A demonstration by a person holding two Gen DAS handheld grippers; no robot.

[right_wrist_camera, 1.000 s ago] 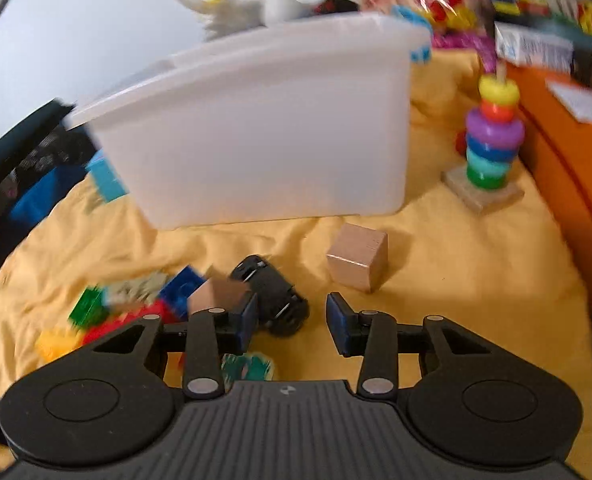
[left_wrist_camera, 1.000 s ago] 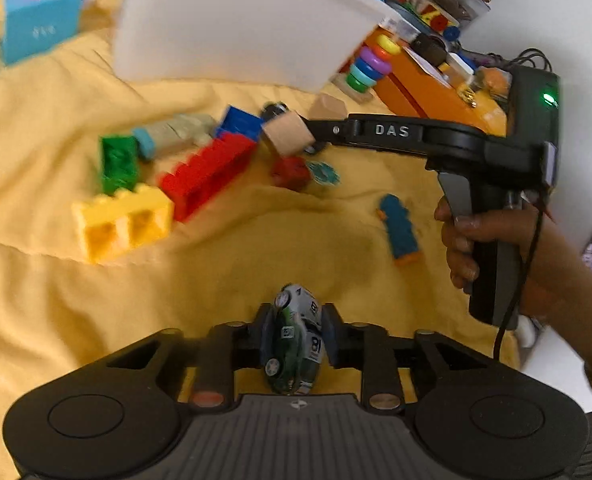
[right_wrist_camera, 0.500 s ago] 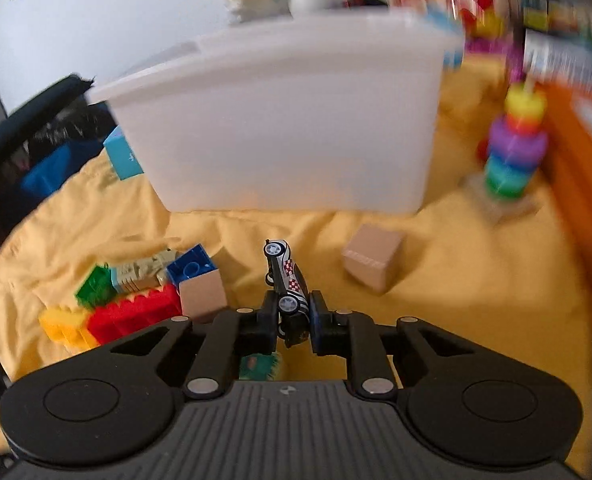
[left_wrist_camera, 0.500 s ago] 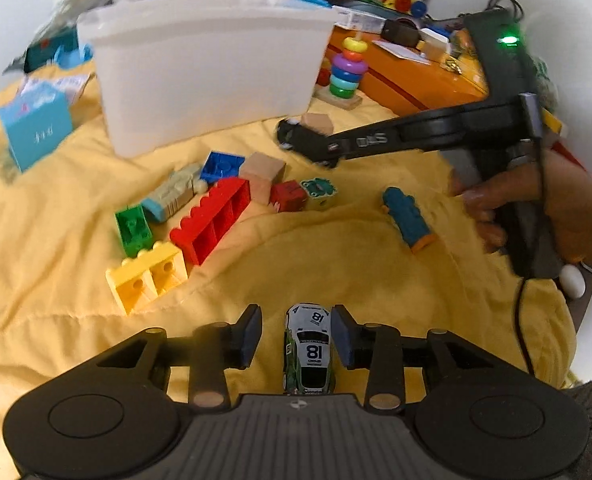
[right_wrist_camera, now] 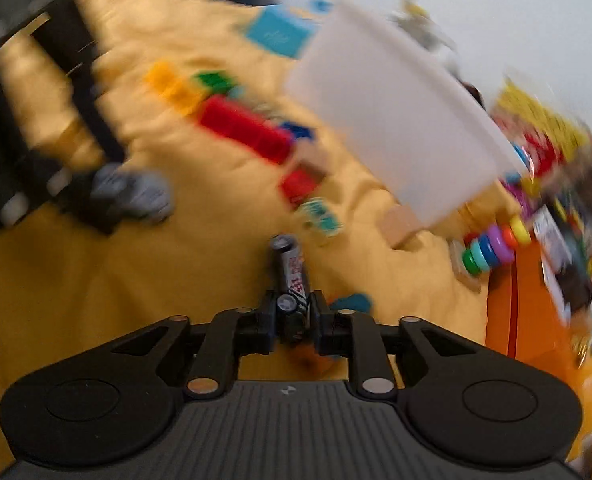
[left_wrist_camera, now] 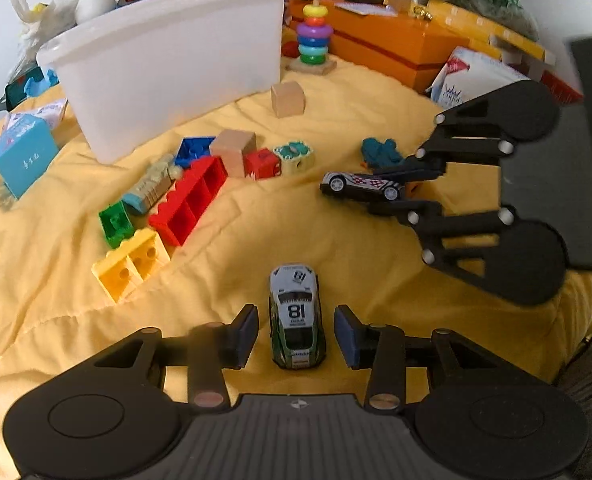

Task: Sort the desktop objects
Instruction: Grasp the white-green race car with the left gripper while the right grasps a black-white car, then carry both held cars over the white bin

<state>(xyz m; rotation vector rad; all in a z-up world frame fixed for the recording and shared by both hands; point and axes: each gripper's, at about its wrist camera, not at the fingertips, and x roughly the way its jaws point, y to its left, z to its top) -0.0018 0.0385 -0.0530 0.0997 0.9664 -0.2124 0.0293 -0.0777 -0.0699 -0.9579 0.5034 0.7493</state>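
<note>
Left gripper [left_wrist_camera: 296, 332]: jaws apart and opening, pads clear on both sides of the green and white toy car [left_wrist_camera: 296, 316], which stands on its wheels on the yellow cloth [left_wrist_camera: 336, 112] near the cloth's near edge (number 81 on the roof, nose pointing away from the camera). No pad touches it.

Right gripper [left_wrist_camera: 392, 190]: jaws nearly together and clamped on the black toy car [left_wrist_camera: 360, 186] with the red-and-white chequered side; the log shows them easing open slightly, yet the car is pinched between the pads in the right wrist view [right_wrist_camera: 292, 312], which is badly blurred. In the left wrist view this car is held side-on, above the cloth toward its right edge, just in front of a teal toy [left_wrist_camera: 380, 152].

White bin [left_wrist_camera: 168, 64]: stands upright at the far left of the cloth.

Loose items in front of the bin, mid-cloth: red long brick [left_wrist_camera: 188, 204], yellow brick [left_wrist_camera: 130, 264], green brick [left_wrist_camera: 116, 222], blue brick [left_wrist_camera: 194, 148], small red brick [left_wrist_camera: 262, 163], and one wooden cube [left_wrist_camera: 234, 152] touching the red pieces. A second wooden cube [left_wrist_camera: 288, 99] sits apart, nearer the bin's right end.

Ring stacker [left_wrist_camera: 314, 38]: upright at the far edge, beside an orange box [left_wrist_camera: 388, 46].
</note>
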